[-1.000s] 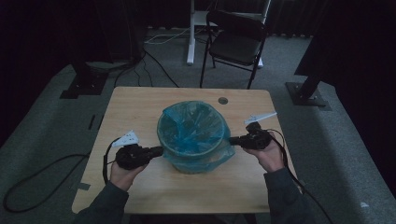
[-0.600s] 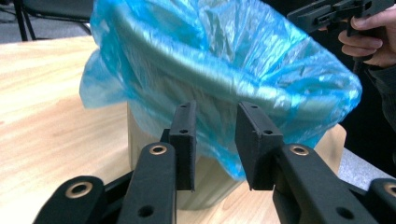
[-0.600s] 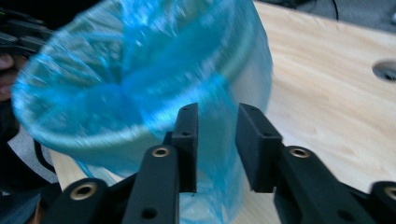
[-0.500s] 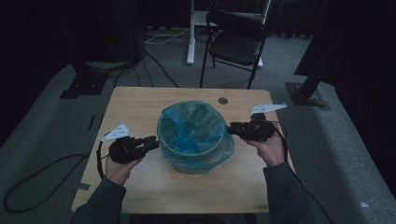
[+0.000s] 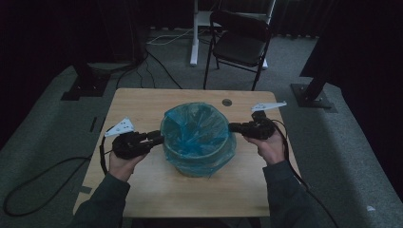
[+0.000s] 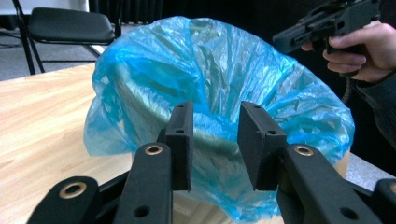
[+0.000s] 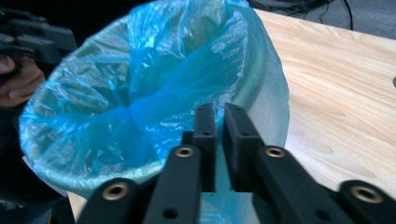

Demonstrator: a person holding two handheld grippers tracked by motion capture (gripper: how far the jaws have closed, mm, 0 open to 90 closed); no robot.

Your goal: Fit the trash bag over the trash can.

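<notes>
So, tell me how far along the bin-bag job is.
Done: the blue bag stands open, edge folded down outside. In hand: left gripper, fingers apart, and right gripper, fingers nearly closed, flank it. Left: neither clearly grips the bag yet.

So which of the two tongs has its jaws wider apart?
The left tongs: a clear gap shows the blue bag between the jaws. The right tongs are nearly closed.
</notes>
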